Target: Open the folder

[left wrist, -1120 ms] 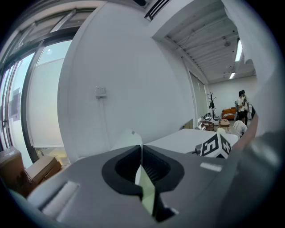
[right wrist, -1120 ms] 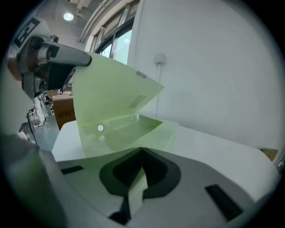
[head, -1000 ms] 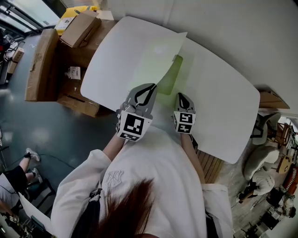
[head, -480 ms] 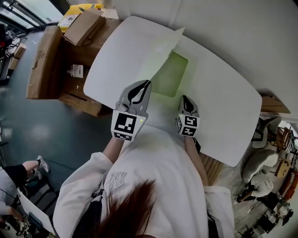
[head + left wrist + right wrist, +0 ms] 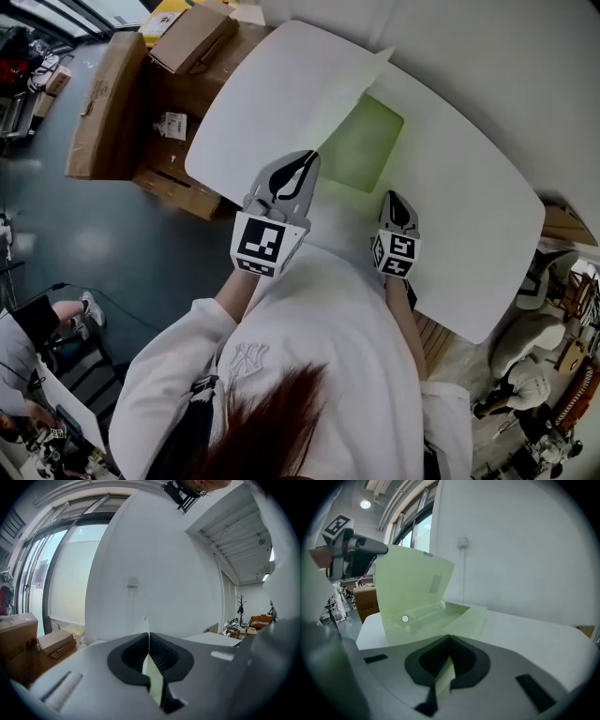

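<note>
Legible markings — one item only.
An interlocked "NY" monogram stands on the person's white top, toward 7 o'clock in the head view. The white label on the cardboard box at 10 o'clock bears print too small to read. The square markers on the left gripper and right gripper cubes show black-and-white patterns — no letters.

L claw | swung folder cover wider | more green inside showing
</note>
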